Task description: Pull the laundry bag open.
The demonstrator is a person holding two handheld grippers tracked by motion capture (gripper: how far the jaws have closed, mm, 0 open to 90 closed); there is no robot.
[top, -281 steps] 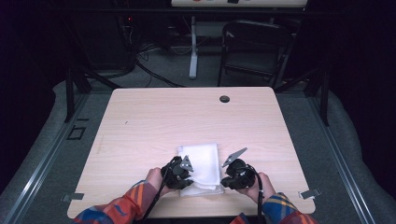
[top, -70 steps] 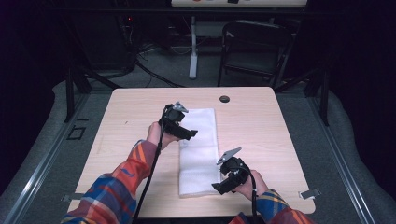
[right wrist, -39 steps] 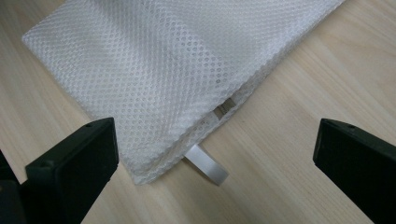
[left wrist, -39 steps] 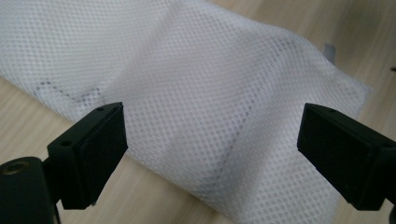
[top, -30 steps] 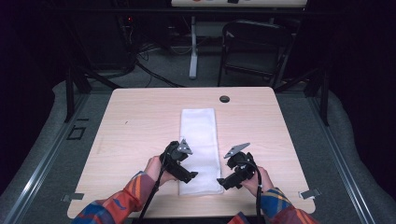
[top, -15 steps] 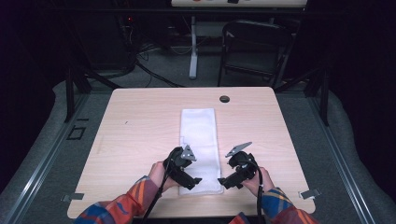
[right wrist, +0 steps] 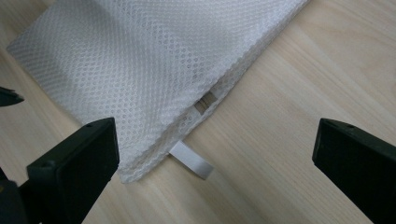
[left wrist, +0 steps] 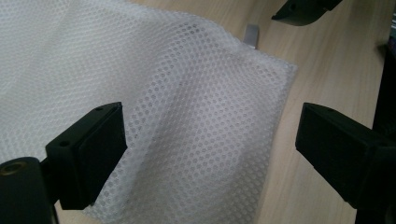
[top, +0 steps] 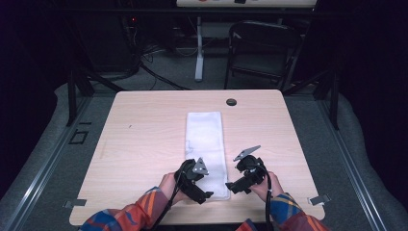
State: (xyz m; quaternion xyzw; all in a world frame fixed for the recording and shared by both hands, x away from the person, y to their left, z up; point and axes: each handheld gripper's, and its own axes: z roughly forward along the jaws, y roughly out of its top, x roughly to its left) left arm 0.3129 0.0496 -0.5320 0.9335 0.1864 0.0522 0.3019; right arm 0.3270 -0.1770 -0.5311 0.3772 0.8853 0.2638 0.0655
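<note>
My left gripper [top: 206, 191]: jaws spread wide, holding nothing; it sits low over the near left corner of the mesh cloth, close to the desk's near edge.
My right gripper [top: 234, 186]: jaws likewise wide apart and empty, just off the cloth's near right corner, above bare wood.
Mesh cloth [top: 206, 147]: white, folded into a long narrow strip, lying flat down the middle of the desk [top: 139, 144] from near the far edge to near the near edge. In my left gripper view its corner [left wrist: 196, 140] lies between my jaws, slightly rumpled, with neither pad touching it as far as I can tell.
Tag [right wrist: 191, 160]: a small white strip sticking out from under the cloth's corner onto the wood, between my right jaws.
Layers: my right gripper view shows several stacked mesh edges at that corner.
Grommet [top: 231, 102]: a dark round hole near the desk's far edge, well apart from my grippers.
In the way: the wood around the cloth's near end is bare.
Beyond the desk: a folding chair [top: 262, 48] and loose cables [top: 149, 72] on the grey floor.
</note>
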